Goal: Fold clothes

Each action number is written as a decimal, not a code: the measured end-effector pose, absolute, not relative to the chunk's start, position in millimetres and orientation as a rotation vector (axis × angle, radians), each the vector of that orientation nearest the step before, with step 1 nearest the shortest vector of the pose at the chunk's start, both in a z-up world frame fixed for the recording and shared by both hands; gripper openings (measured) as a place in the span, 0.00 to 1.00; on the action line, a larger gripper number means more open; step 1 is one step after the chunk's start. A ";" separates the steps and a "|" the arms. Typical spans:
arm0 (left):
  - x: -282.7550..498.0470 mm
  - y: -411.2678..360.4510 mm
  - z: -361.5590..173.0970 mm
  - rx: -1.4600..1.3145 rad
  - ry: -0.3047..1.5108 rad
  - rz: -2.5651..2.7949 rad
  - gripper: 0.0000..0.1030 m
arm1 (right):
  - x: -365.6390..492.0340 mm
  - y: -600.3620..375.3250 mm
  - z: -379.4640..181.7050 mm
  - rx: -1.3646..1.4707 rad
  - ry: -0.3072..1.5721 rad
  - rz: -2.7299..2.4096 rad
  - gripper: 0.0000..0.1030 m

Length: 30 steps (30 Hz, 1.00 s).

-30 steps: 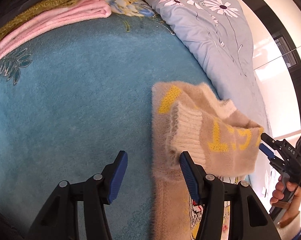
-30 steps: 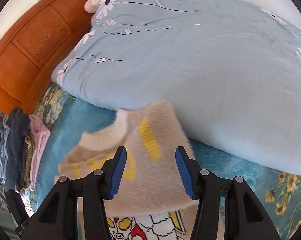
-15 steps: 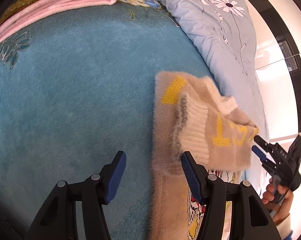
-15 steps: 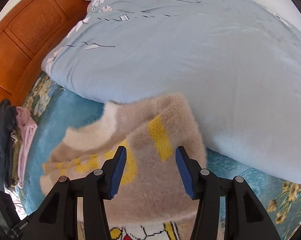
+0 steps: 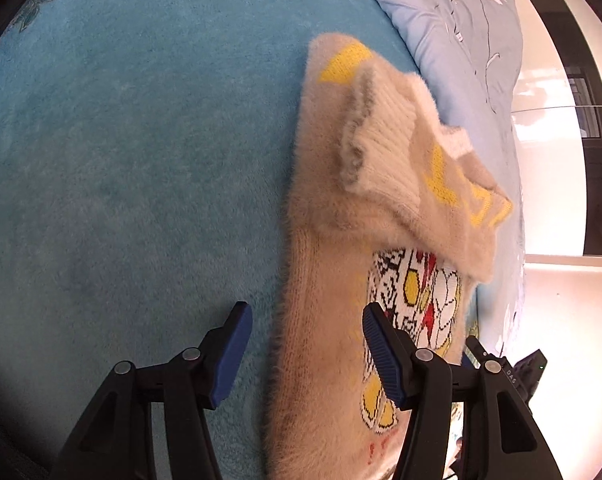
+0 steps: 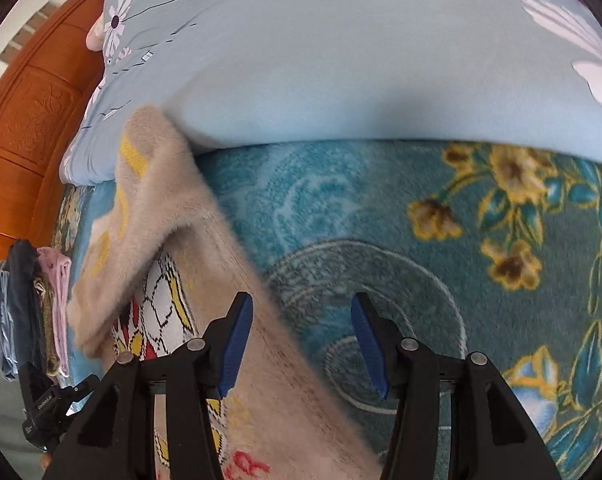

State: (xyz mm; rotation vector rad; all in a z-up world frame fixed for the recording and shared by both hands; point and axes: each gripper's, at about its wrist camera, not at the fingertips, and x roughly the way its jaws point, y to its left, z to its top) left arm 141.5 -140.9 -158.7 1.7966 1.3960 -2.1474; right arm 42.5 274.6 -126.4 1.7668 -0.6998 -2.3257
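A fluffy beige sweater point(image 5: 333, 280) with yellow letters and a cartoon print lies on the teal blanket point(image 5: 121, 160). Its upper part with the ribbed cuff point(image 5: 381, 148) is folded down over the print. My left gripper point(image 5: 307, 352) is open and empty, its right finger over the sweater's left edge. In the right wrist view the sweater point(image 6: 173, 248) lies at left. My right gripper point(image 6: 301, 344) is open and empty, straddling the sweater's right edge. The right gripper also shows in the left wrist view point(image 5: 501, 368).
A light blue flowered duvet point(image 6: 361, 60) lies bunched against the sweater's far side. A stack of folded clothes point(image 6: 29, 312) sits at the far left of the bed. An orange wooden headboard point(image 6: 29, 100) stands behind. The blanket has a flowered border point(image 6: 521, 240).
Both grippers have drawn back toward the sweater's lower part and stayed open. The right gripper has swung to the right, off the sweater's middle. The folded top lies flatter.
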 end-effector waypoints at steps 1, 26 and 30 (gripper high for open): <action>144.5 -136.2 -160.5 1.826 1.412 -2.133 0.60 | 48.2 276.4 -129.1 1.754 -0.739 -2.296 0.52; 221.3 -47.3 -146.0 2.219 1.826 -1.952 0.58 | 184.2 323.5 -154.7 1.619 -1.049 -1.919 0.30; 227.2 -51.9 -122.5 2.097 1.852 -2.101 0.53 | 182.6 333.6 -145.9 1.546 -1.162 -1.947 0.12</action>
